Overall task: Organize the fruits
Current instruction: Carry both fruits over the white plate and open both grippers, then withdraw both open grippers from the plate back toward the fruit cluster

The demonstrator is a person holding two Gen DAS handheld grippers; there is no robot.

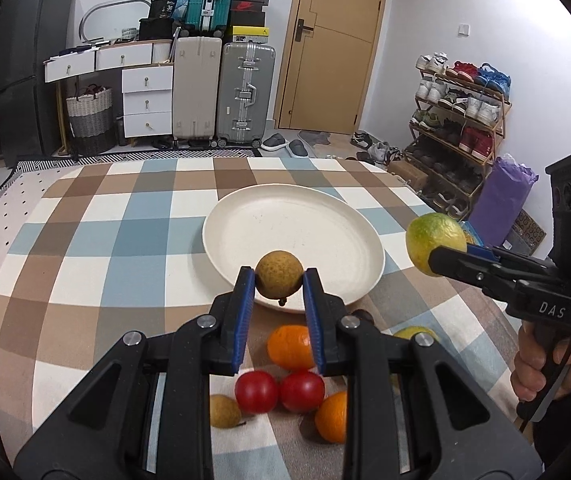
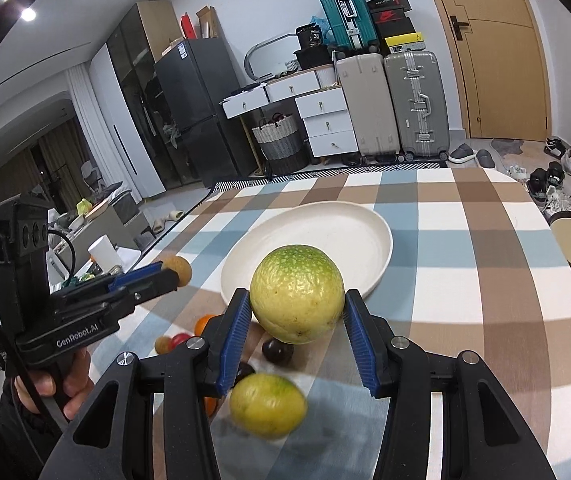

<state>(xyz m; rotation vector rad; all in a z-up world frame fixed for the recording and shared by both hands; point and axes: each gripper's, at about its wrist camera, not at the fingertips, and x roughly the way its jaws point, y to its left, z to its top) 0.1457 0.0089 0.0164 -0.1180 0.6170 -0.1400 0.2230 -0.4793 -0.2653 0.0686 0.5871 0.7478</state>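
Two fruits are aloft: a small brown fruit [image 1: 278, 274] pinched in the left hand-held gripper [image 1: 278, 280], and a green-yellow citrus [image 2: 297, 293] clamped in the right hand-held gripper [image 2: 297, 312]. Both hang near the 6 o'clock rim of the cream plate [image 1: 245, 216] on the checked bench [image 1: 85, 240]. For a clean placement, carry each over the plate's middle, lower until nearly touching, then release gently, apart, so neither rolls. Oranges [image 1: 289, 346] and tomatoes [image 1: 256, 391] wait at 6 o'clock.
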